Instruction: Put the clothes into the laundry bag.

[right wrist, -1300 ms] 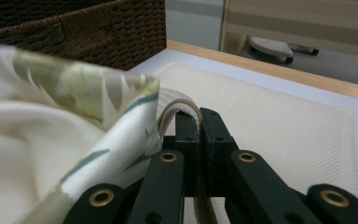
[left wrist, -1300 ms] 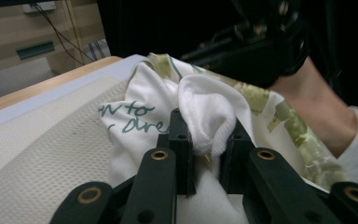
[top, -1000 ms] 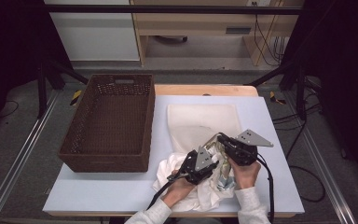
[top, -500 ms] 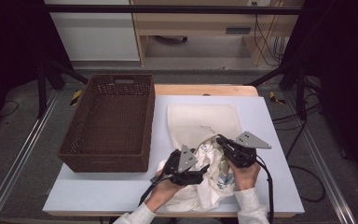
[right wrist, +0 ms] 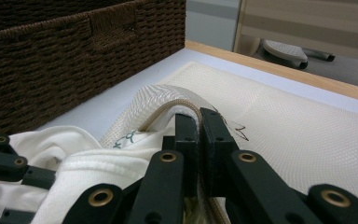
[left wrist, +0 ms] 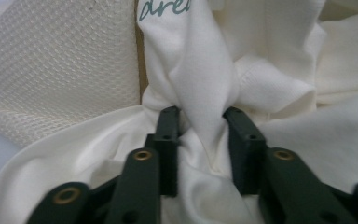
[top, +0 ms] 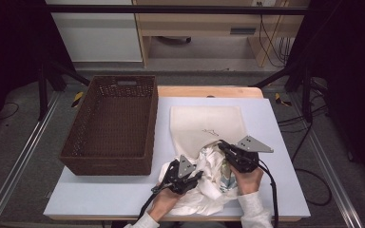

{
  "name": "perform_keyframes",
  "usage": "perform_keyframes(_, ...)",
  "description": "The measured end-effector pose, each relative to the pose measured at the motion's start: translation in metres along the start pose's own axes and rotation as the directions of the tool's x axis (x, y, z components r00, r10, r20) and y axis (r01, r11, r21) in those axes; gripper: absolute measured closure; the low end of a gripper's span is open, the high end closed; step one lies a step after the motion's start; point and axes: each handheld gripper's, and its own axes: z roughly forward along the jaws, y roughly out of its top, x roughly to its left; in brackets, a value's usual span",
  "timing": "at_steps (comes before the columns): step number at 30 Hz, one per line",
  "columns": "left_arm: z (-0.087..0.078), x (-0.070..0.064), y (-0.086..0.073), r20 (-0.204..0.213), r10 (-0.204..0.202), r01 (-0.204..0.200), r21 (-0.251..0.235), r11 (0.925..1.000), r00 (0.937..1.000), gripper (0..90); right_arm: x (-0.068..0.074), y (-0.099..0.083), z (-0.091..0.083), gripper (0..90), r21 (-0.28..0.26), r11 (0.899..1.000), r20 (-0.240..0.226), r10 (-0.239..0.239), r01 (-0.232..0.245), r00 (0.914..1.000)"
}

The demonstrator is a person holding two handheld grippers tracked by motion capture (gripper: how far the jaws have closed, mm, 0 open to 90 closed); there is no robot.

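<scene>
High view, lower centre: your left gripper (top: 196, 176) pinches the white garment (top: 209, 175); your right gripper (top: 222, 146) clamps the mesh bag's (top: 209, 124) edge.

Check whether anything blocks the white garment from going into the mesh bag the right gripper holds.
Nothing visible does. The right gripper pinches the mesh bag rim, and the left gripper clamps a fold of the white garment right beside it.

white garment (top: 204, 183) | crumpled, half inside mesh bag (top: 208, 127) | table's near edge
</scene>
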Motion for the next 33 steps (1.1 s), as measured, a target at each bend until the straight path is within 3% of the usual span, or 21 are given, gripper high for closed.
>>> perform_keyframes(2, -0.003, -0.001, 0.003, 0.005, 0.001, -0.001, -0.019, 0.9998, 1.0000, 76.7, 0.000, 0.000, 0.000, 86.7, -0.001, 1.000, 0.001, -0.001, 0.001, 1.0000)
perform_keyframes(7, -0.019, -0.007, 0.023, 0.049, -0.014, 0.020, -0.135, 0.9907, 0.9987, 79.7, 0.000, -0.001, 0.002, 86.7, -0.007, 1.000, -0.026, 0.023, -0.023, 0.9994)
perform_keyframes(9, -0.017, -0.013, 0.032, 0.046, 0.015, -0.008, -0.144, 0.9896, 0.9988, 79.9, 0.000, -0.001, 0.002, 86.8, -0.011, 1.000, -0.029, 0.027, -0.027, 0.9992)
perform_keyframes(13, 0.000, -0.022, 0.050, 0.028, 0.045, -0.041, -0.134, 0.9901, 0.9986, 79.9, 0.000, -0.001, 0.001, 86.8, -0.018, 1.000, -0.023, 0.025, -0.025, 0.9994)
perform_keyframes(16, 0.020, -0.023, 0.056, -0.024, 0.075, -0.077, -0.090, 0.9929, 0.9969, 79.7, -0.001, 0.000, 0.000, 86.8, -0.024, 0.999, -0.020, 0.027, -0.028, 0.9994)
perform_keyframes(19, 0.048, -0.017, 0.054, -0.118, 0.130, -0.132, -0.004, 0.9913, 0.9845, 79.0, -0.001, 0.001, -0.003, 86.7, -0.038, 0.999, -0.037, 0.024, -0.026, 0.9990)
perform_keyframes(20, 0.058, -0.013, 0.050, -0.137, 0.125, -0.123, 0.027, 0.9921, 0.9826, 78.8, -0.001, 0.002, -0.004, 86.7, -0.041, 0.999, -0.038, 0.021, -0.023, 0.9990)
perform_keyframes(21, 0.064, -0.005, 0.046, -0.133, 0.091, -0.087, 0.032, 0.9957, 0.9870, 78.5, -0.001, 0.002, -0.005, 86.7, -0.043, 0.999, -0.041, 0.021, -0.022, 0.9989)
perform_keyframes(22, 0.063, 0.003, 0.043, -0.097, 0.036, -0.035, 0.014, 0.9993, 0.9946, 77.9, -0.001, 0.002, -0.005, 86.7, -0.040, 0.999, -0.038, 0.023, -0.025, 0.9990)
perform_keyframes(23, 0.060, 0.007, 0.041, -0.072, 0.003, -0.003, -0.006, 1.0000, 0.9974, 76.7, -0.002, 0.002, -0.005, 86.7, -0.036, 0.999, -0.037, 0.024, -0.025, 0.9990)
perform_keyframes(24, 0.058, 0.009, 0.040, -0.065, -0.002, 0.001, -0.016, 0.9999, 0.9979, 75.0, -0.002, 0.002, -0.005, 86.7, -0.035, 0.999, -0.037, 0.023, -0.024, 0.9991)
perform_keyframes(29, 0.045, 0.006, 0.040, -0.077, 0.050, -0.053, -0.042, 0.9977, 0.9958, 56.5, -0.001, 0.000, -0.003, 86.7, -0.019, 1.000, -0.033, 0.022, -0.023, 0.9992)
perform_keyframes(33, 0.020, 0.005, 0.040, -0.044, 0.077, -0.078, -0.031, 0.9965, 0.9961, 39.2, -0.001, -0.001, -0.002, 86.7, -0.011, 1.000, -0.022, 0.016, -0.017, 0.9996)
